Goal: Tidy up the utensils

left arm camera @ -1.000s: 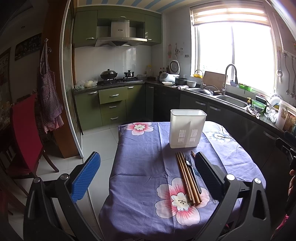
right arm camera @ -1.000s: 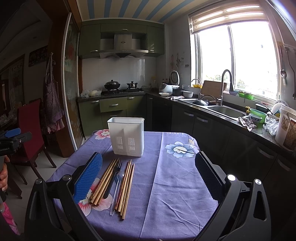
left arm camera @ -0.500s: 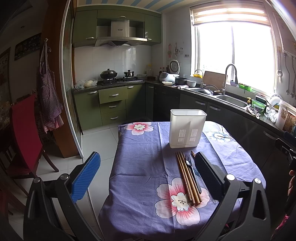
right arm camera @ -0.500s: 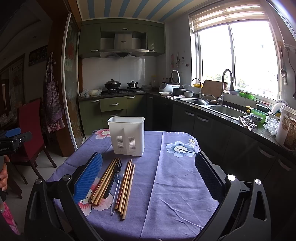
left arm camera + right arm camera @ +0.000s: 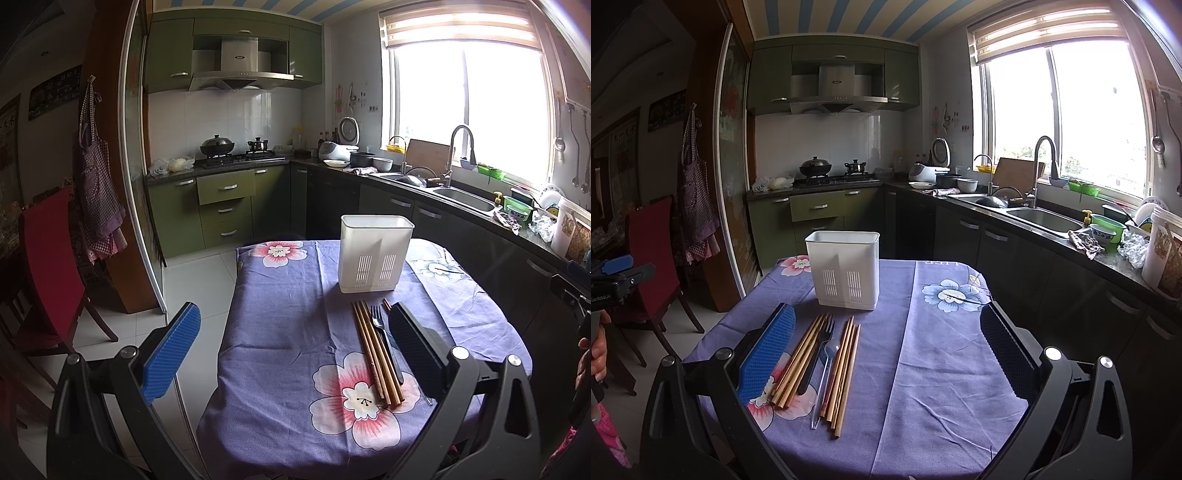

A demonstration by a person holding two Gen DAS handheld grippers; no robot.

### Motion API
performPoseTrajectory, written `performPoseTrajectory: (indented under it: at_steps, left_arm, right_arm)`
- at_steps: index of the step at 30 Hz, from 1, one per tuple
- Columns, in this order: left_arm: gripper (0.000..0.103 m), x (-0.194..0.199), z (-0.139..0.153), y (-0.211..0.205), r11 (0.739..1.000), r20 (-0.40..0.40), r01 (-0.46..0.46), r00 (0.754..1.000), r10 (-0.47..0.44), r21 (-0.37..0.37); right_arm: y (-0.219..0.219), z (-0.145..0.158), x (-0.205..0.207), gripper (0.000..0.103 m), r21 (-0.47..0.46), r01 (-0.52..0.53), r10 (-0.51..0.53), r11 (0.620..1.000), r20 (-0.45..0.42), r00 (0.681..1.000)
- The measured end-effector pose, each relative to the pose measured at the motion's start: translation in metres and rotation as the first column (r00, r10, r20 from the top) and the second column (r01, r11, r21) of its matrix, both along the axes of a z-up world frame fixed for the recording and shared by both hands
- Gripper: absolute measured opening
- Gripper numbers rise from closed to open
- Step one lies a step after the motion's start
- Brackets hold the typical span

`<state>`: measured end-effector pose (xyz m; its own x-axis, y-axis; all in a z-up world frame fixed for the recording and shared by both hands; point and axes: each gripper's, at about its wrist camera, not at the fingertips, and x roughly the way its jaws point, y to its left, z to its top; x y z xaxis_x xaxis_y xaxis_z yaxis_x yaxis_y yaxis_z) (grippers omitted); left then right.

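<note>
So nothing's been picked up yet, looks like the very start: the left gripper and right gripper both hover over the near edge of the tabletop with fingers spread wide and empty. Chopsticks, a black fork and a clear spoon lie side by side near the tabletop's middle, just short of the white utensil holder, which seems empty. Next move probably needs one gripper dropping low and pinching a single piece without dragging its neighbours.

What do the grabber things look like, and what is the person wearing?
Each hand-held gripper, left and right, has a black plastic frame with silver bolts and two long fingers with bumpy pads, blue on one and dark on the other. A pink patterned sleeve shows.
</note>
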<state>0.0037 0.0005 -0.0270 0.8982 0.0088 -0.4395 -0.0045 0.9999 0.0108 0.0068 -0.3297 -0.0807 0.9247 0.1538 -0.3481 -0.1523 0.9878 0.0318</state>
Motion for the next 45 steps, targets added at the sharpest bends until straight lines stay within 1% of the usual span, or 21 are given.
performPoseTrajectory:
  at_steps: [16,18,21,22,24,26,27,29,30,31,32,34,36,37,38,39,40,41,43,44,45]
  left_arm:
    - [0.097,0.003,-0.009,-0.001,1.0,-0.016,-0.004,1.0,0.004,0.002]
    - [0.097,0.01,-0.011,-0.001,1.0,-0.035,0.003,0.999,-0.003,0.001]
    - [0.097,0.029,-0.02,-0.006,0.999,-0.105,0.04,0.994,-0.041,-0.007]
    - [0.097,0.04,-0.027,-0.007,0.998,-0.143,0.054,0.988,-0.055,-0.016]
    - [0.097,0.064,-0.04,-0.01,0.997,-0.222,0.063,0.973,-0.07,-0.034]
    - [0.097,0.091,-0.057,-0.015,0.994,-0.31,0.086,0.945,-0.104,-0.07]
    - [0.097,0.103,-0.064,-0.018,0.992,-0.35,0.09,0.93,-0.114,-0.085]
    - [0.097,0.128,-0.08,-0.024,0.987,-0.419,0.097,0.897,-0.142,-0.127]
    - [0.097,0.14,-0.088,-0.028,0.986,-0.451,0.094,0.88,-0.147,-0.139]
    - [0.097,0.149,-0.094,-0.032,0.986,-0.475,0.089,0.868,-0.147,-0.143]
    - [0.097,0.158,-0.099,-0.036,0.985,-0.495,0.09,0.856,-0.151,-0.146]
    - [0.097,0.174,-0.108,-0.047,0.989,-0.534,0.093,0.834,-0.143,-0.119]
    - [0.096,0.188,-0.115,-0.06,0.988,-0.564,0.119,0.811,-0.157,-0.103]
    - [0.095,0.194,-0.118,-0.064,0.988,-0.579,0.123,0.8,-0.157,-0.098]
    - [0.089,0.2,-0.122,-0.069,0.988,-0.595,0.123,0.789,-0.153,-0.091]
    - [0.082,0.207,-0.125,-0.074,0.988,-0.612,0.126,0.776,-0.153,-0.088]
    - [0.078,0.211,-0.128,-0.078,0.988,-0.627,0.128,0.763,-0.156,-0.09]
    - [0.073,0.216,-0.132,-0.083,0.987,-0.645,0.127,0.748,-0.158,-0.095]
    - [0.068,0.224,-0.137,-0.093,0.986,-0.668,0.139,0.727,-0.163,-0.089]
    - [0.065,0.226,-0.14,-0.1,0.985,-0.679,0.152,0.715,-0.167,-0.082]
    - [0.061,0.229,-0.143,-0.106,0.984,-0.691,0.16,0.703,-0.169,-0.079]
  right_arm:
    - [0.001,-0.003,0.003,0.099,-0.004,-0.001,0.001,1.0,-0.012,1.0]
    - [-0.001,-0.004,0.01,0.099,-0.001,-0.014,0.014,1.0,-0.032,0.999]
    - [-0.004,-0.008,0.033,0.099,0.004,-0.036,0.036,0.999,-0.1,0.994]
    - [-0.006,-0.012,0.043,0.099,0.003,-0.036,0.036,0.999,-0.132,0.991]
    - [-0.01,-0.02,0.07,0.099,-0.005,-0.034,0.032,0.999,-0.222,0.975]
    - [-0.016,-0.034,0.099,0.099,0.023,-0.062,0.066,0.998,-0.327,0.943]
    - [-0.019,-0.043,0.114,0.099,0.053,-0.076,0.09,0.996,-0.388,0.917]
    - [-0.026,-0.062,0.142,0.099,0.097,-0.067,0.107,0.993,-0.508,0.855]
    - [-0.029,-0.072,0.155,0.099,0.116,-0.064,0.118,0.991,-0.554,0.824]
    - [-0.031,-0.08,0.166,0.099,0.127,-0.067,0.129,0.99,-0.583,0.802]
    - [-0.033,-0.088,0.175,0.099,0.127,-0.064,0.129,0.99,-0.608,0.784]
    - [-0.034,-0.099,0.191,0.099,0.099,-0.045,0.099,0.994,-0.645,0.758]
    - [-0.03,-0.105,0.203,0.096,0.054,-0.057,0.078,0.997,-0.667,0.741]
    - [-0.027,-0.108,0.208,0.092,0.043,-0.063,0.076,0.997,-0.677,0.732]
    - [-0.025,-0.111,0.213,0.089,0.034,-0.071,0.075,0.997,-0.687,0.723]
    - [-0.022,-0.112,0.218,0.084,0.021,-0.08,0.072,0.997,-0.694,0.716]
    - [-0.019,-0.114,0.222,0.078,0.003,-0.088,0.065,0.996,-0.698,0.713]
    - [-0.016,-0.114,0.226,0.076,-0.017,-0.098,0.058,0.995,-0.702,0.71]
    - [-0.01,-0.115,0.23,0.066,-0.035,-0.109,0.053,0.993,-0.709,0.703]
    - [-0.009,-0.116,0.234,0.063,-0.034,-0.112,0.055,0.993,-0.715,0.697]
    - [-0.007,-0.116,0.237,0.055,-0.029,-0.119,0.062,0.992,-0.722,0.689]
